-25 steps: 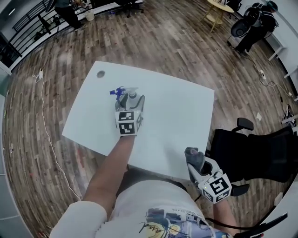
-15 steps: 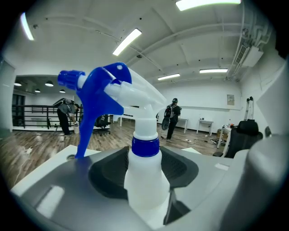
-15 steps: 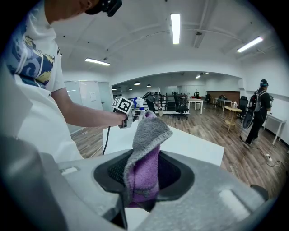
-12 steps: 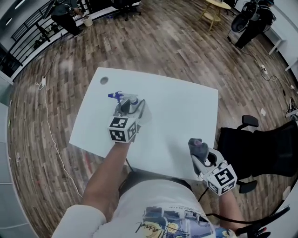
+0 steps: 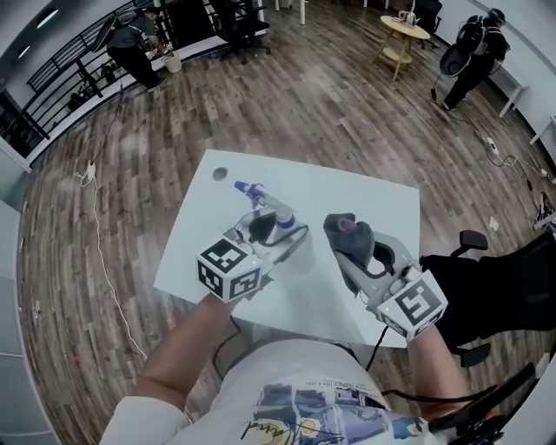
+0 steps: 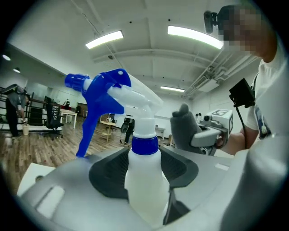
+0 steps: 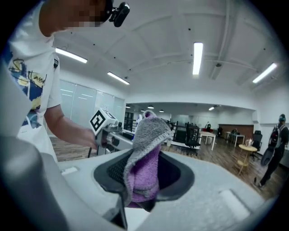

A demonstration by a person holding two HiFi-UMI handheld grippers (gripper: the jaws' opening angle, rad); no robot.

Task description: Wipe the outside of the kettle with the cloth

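Observation:
No kettle shows in any view. My left gripper (image 5: 268,228) is shut on a white spray bottle (image 5: 271,215) with a blue trigger head, held upright above the white table (image 5: 373,195). In the left gripper view the spray bottle (image 6: 143,180) stands between the dark pads (image 6: 108,176), gripped at its body. My right gripper (image 5: 352,248) is shut on a grey and purple cloth (image 5: 347,233), close to the right of the bottle. The cloth (image 7: 144,167) sticks up from the right jaws, bunched. The two grippers face each other.
A black office chair (image 5: 495,295) stands just right of the table. A small round grommet (image 5: 219,174) sits at the table's far left corner. A cable (image 5: 95,252) trails on the wooden floor to the left. A round wooden table (image 5: 407,16) and people are far off.
The left gripper has lifted the spray bottle off the table and drawn it nearer. The right gripper has risen and swung left over the table with the cloth, up beside the bottle.

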